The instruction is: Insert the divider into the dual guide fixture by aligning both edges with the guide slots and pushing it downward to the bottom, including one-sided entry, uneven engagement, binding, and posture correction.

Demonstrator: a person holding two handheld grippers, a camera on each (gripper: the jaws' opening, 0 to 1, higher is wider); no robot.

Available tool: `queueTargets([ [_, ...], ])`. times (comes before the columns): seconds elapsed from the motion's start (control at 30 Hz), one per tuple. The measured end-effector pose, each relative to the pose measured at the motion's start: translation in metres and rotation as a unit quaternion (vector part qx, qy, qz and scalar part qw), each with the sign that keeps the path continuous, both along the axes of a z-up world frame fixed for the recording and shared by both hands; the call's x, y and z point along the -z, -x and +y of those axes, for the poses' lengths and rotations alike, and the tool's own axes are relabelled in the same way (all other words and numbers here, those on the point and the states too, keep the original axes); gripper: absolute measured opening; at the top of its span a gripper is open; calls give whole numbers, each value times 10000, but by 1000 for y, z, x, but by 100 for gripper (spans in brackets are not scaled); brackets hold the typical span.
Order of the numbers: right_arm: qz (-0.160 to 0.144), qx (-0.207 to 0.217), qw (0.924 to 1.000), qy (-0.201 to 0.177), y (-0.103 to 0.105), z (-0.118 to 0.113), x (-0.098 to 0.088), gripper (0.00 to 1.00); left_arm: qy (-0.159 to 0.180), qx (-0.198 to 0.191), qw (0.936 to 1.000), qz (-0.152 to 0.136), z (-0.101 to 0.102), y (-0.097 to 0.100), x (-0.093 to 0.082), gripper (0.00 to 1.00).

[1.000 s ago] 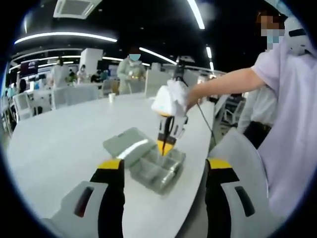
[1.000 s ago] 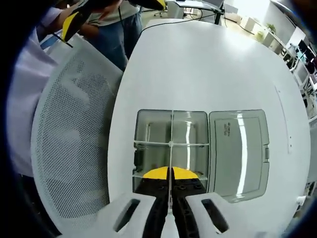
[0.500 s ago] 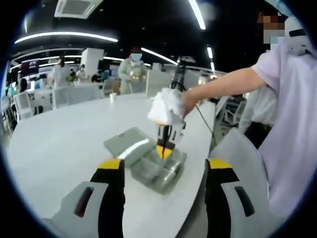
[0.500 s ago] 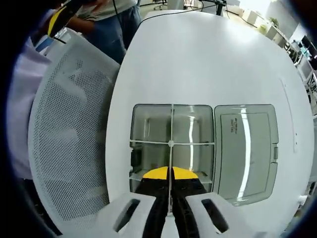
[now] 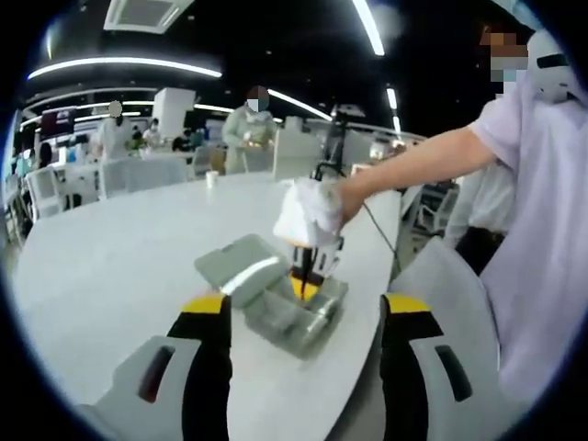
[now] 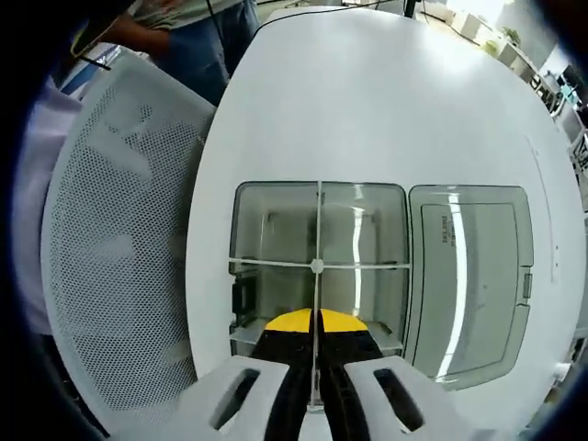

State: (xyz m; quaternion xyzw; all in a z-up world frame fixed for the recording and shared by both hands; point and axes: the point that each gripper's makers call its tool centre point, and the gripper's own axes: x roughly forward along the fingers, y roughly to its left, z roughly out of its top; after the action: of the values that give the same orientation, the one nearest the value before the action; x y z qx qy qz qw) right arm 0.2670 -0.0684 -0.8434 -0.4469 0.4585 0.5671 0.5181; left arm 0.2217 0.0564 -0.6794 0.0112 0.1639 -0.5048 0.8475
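A clear grey box, the guide fixture (image 6: 276, 230), lies open on the white table, its lid (image 6: 469, 276) folded flat to the right. My right gripper (image 6: 317, 322) is shut on a thin clear divider (image 6: 318, 220). Seen edge-on, the divider runs along the box's middle line and crosses a second divider (image 6: 276, 265) set crosswise. In the left gripper view the right gripper (image 5: 305, 276), held by a gloved hand (image 5: 310, 213), reaches down into the box (image 5: 276, 308). My left gripper (image 5: 305, 308) hangs open short of the box, nothing between its jaws.
A white mesh chair back (image 6: 110, 257) stands against the table edge left of the box. The round white table (image 6: 386, 101) stretches beyond it. A person's arm and shirt (image 5: 533, 230) fill the right side; other people stand far behind.
The right gripper has sunk lower with the divider, so the box looks larger in its view. The left gripper has stayed still and open.
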Motion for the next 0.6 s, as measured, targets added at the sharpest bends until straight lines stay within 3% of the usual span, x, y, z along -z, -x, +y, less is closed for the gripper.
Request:
queueTargets([
  [0.6,-23,39,9999,-126,0,1,3,0,17,-11,10000,41,-1,-1,4,64],
])
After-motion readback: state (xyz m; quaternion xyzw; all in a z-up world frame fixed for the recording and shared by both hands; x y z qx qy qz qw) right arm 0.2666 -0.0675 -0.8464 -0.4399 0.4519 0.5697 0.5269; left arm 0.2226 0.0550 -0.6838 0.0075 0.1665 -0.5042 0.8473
